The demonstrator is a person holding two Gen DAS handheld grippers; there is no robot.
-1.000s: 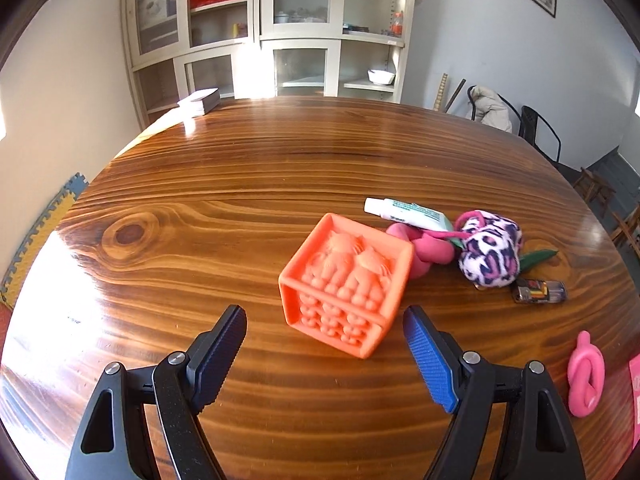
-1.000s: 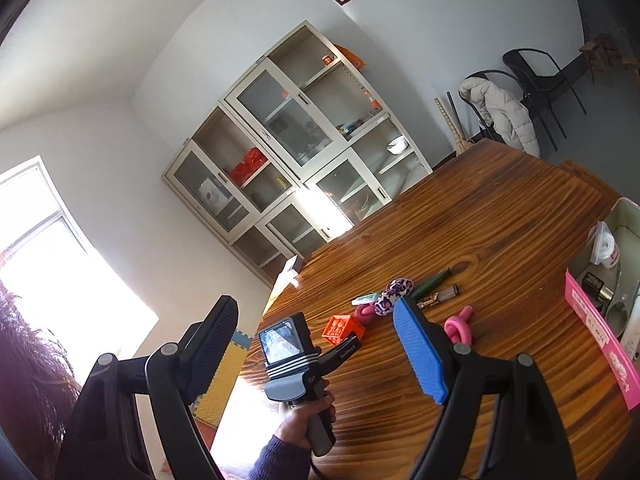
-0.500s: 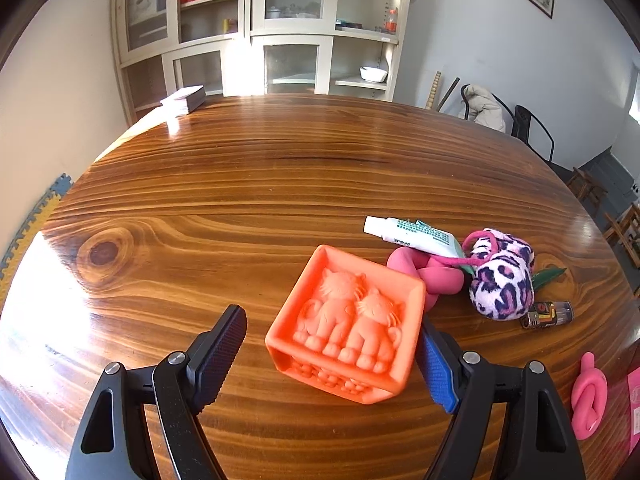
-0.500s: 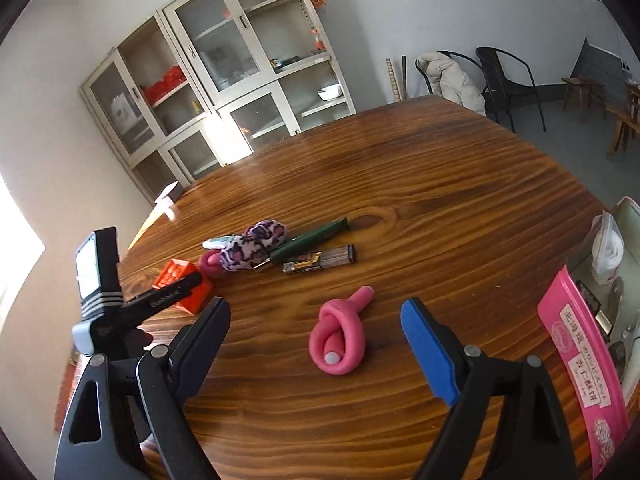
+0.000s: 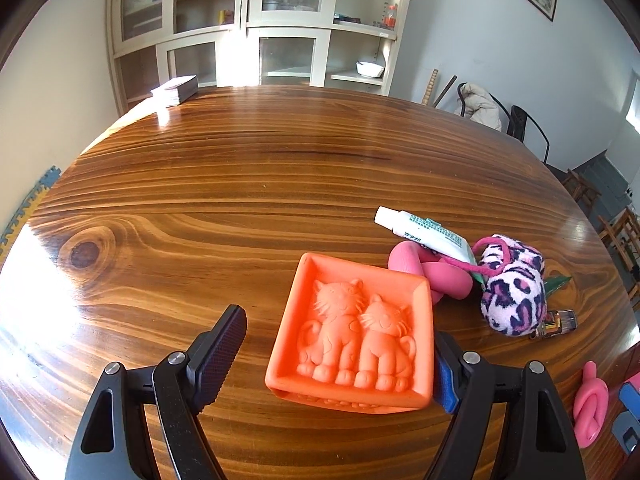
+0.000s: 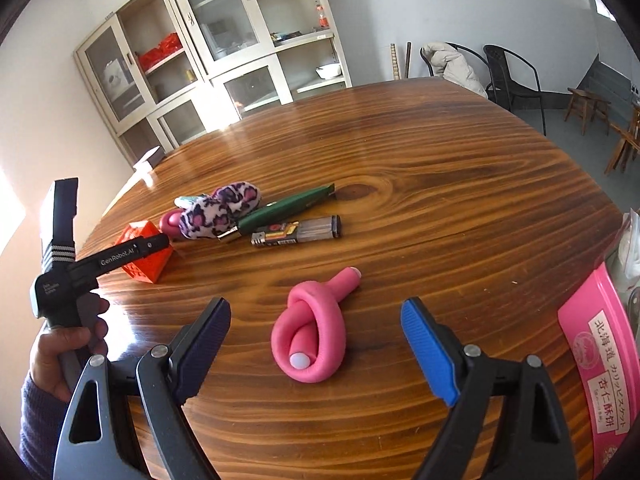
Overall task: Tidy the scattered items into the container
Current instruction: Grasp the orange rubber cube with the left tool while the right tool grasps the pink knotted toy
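Two grippers work over the round wooden table (image 5: 240, 184), and we hold one in each hand. Our left gripper (image 5: 340, 354) stands with its fingers spread around the orange cat block (image 5: 352, 332); the blue right finger (image 5: 446, 380) lies just beside or against the block's right side, while the dark left finger (image 5: 218, 354) is clearly apart from it, so nothing is clamped. Just beyond the block, to the right, lie a pink knotted foam tube (image 5: 432, 272), a white toothpaste tube (image 5: 424, 232) resting across it, and a leopard-print plush pouch (image 5: 512, 292).

Our right gripper (image 6: 316, 344) also has its fingers wide apart, framing a second pink foam knot (image 6: 312, 336) that lies flat on the wood between them, touched by neither pad. Farther off in that view we see a green pen (image 6: 288, 210) and a clear lighter (image 6: 296, 232) side by side. The pink container (image 6: 600, 360) sits at the near right edge of the table, already holding a few items. At the left, a hand (image 6: 68, 344) grips the other tool's handle.
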